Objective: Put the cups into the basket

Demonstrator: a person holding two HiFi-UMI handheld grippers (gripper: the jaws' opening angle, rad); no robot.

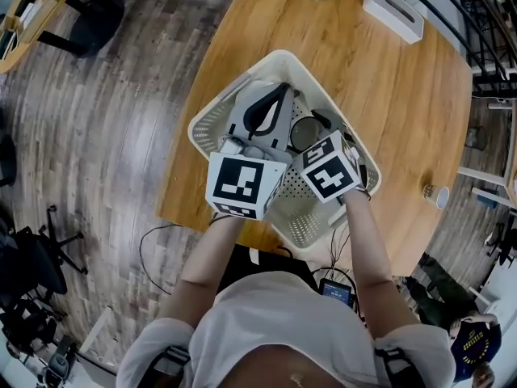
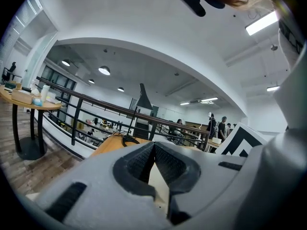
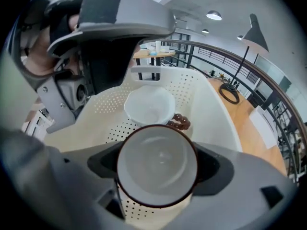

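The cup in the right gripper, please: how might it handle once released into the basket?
The cup looks glazed and rigid, so it is probably slippery in the right gripper and chippable against the other cup. Round-sided, it may roll on the basket floor if it lands tilted.

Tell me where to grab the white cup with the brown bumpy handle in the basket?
Probably across its round wall, from above: the white cup with the brown beaded handle seems to sit mouth-up in the cream perforated plastic basket. Pinch on the sides clear of the handle.
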